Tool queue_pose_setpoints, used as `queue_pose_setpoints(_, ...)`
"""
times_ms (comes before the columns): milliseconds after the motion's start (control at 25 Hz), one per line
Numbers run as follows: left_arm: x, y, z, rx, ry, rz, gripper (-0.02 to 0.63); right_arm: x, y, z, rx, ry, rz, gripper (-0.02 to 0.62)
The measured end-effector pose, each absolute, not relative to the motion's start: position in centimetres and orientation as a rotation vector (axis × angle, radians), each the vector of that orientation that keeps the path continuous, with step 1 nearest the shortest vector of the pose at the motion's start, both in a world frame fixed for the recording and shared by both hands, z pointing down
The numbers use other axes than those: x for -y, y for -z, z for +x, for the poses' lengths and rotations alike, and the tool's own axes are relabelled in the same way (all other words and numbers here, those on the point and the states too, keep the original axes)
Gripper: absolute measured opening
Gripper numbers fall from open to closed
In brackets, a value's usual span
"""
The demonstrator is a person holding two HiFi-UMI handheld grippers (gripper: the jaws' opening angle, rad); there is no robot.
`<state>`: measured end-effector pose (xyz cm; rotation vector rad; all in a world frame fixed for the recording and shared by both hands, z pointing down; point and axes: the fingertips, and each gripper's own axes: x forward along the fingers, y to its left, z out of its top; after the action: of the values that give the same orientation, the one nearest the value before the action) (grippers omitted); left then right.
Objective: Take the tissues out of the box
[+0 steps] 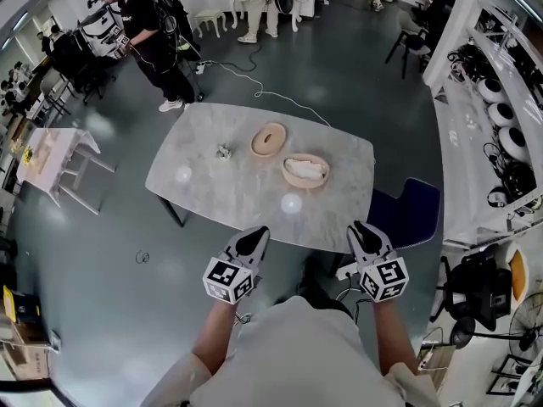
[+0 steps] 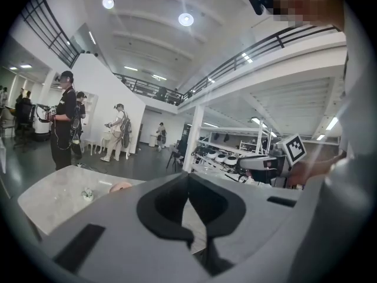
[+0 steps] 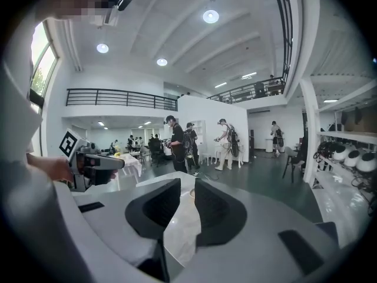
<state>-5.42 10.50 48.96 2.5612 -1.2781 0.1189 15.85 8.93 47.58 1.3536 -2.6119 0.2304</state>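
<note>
A dark, glossy floor (image 1: 110,253) surrounds a pale marble tabletop (image 1: 212,197) at centre frame. White shelves (image 1: 462,159) run down the right edge, with a blue chair (image 1: 416,210) beside them. Round ceiling lights (image 3: 211,16) shine above a railed balcony (image 3: 118,98).
</note>
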Motion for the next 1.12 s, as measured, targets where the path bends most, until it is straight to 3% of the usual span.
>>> queue_pose_setpoints(640, 4.1, -50.3, -2.0, 1.376, -0.15, 2.45, 0.009, 7.9, -50.7, 16.4, 2.655, -0.334, 1.121, 0.094)
queue_pose_setpoints(1120, 9.5, -51.3, -0.7, 1.45, -0.206, 2.371, 0.009, 14.2, -53.4, 16.8, 2.666, -0.416, 0.969, 0.091)
